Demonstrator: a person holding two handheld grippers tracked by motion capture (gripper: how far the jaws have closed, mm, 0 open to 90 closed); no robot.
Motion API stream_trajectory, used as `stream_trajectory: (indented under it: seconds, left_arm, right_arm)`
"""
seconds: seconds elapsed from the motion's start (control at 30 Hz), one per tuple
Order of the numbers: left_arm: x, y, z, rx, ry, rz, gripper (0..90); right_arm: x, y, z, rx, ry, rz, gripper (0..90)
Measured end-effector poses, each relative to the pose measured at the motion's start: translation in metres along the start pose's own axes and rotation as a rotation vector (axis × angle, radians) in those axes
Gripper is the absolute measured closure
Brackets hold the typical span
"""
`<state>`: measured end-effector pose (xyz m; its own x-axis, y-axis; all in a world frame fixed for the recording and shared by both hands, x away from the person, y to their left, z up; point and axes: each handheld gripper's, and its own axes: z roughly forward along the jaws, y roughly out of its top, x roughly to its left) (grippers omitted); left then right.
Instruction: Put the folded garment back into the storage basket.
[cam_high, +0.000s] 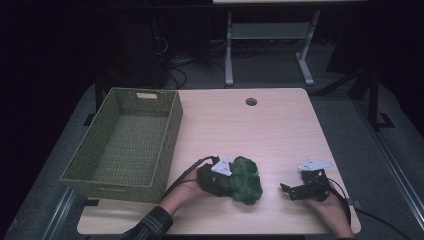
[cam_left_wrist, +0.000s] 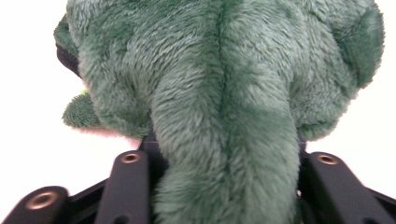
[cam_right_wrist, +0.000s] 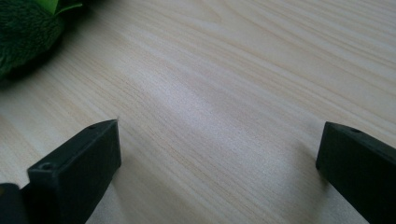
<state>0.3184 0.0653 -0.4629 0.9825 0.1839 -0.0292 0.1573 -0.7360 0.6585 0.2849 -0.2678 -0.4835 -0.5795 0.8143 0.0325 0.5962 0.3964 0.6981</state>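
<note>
Left gripper (cam_left_wrist: 224, 186): jaws pressed either side of the green plush toy (cam_left_wrist: 224, 93), gripping it.
Right gripper (cam_right_wrist: 219, 154): wide open, empty, resting near right.
Toy: lying on the table (cam_high: 280, 125), near centre.
Basket (cam_high: 150, 150): empty, far left.
Progress: toy grasped; lift and likely transfer remained.

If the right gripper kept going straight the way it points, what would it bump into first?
Probably the green plush toy. The right gripper, jaws open, points left across bare table toward it, though depth is hard to judge.
</note>
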Motion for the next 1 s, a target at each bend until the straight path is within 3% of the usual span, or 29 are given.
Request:
stream_trajectory:
  seconds: [0.23,0.4,0.57,0.77,0.8,1.0]
  left_arm:
    - [0.001,0.002,-0.002,0.015,-0.012,-0.027,66.5]
    - [0.0,0.005,-0.004,0.03,0.004,-0.016,68.1]
    - [0.001,0.008,-0.01,0.02,0.011,-0.037,69.4]
    - [0.004,0.011,-0.023,-0.004,0.015,-0.049,70.3]
    - [0.003,0.012,-0.025,-0.02,0.014,-0.065,70.3]
    - [0.004,0.022,-0.043,-0.025,0.027,-0.07,70.1]
  right_arm:
    - [0.0,0.0,0.0,-0.001,0.0,-0.001,0.0]
    - [0.0,0.0,0.0,0.0,0.0,-0.001,0.0]
    - [0.0,0.0,0.0,0.0,0.0,-0.001,0.0]
    - [0.0,0.0,0.0,0.0,0.0,-0.001,0.0]
    - [0.0,0.0,0.0,0.0,0.0,-0.001,0.0]
    - [0.0,0.0,0.0,0.0,0.0,-0.001,0.0]
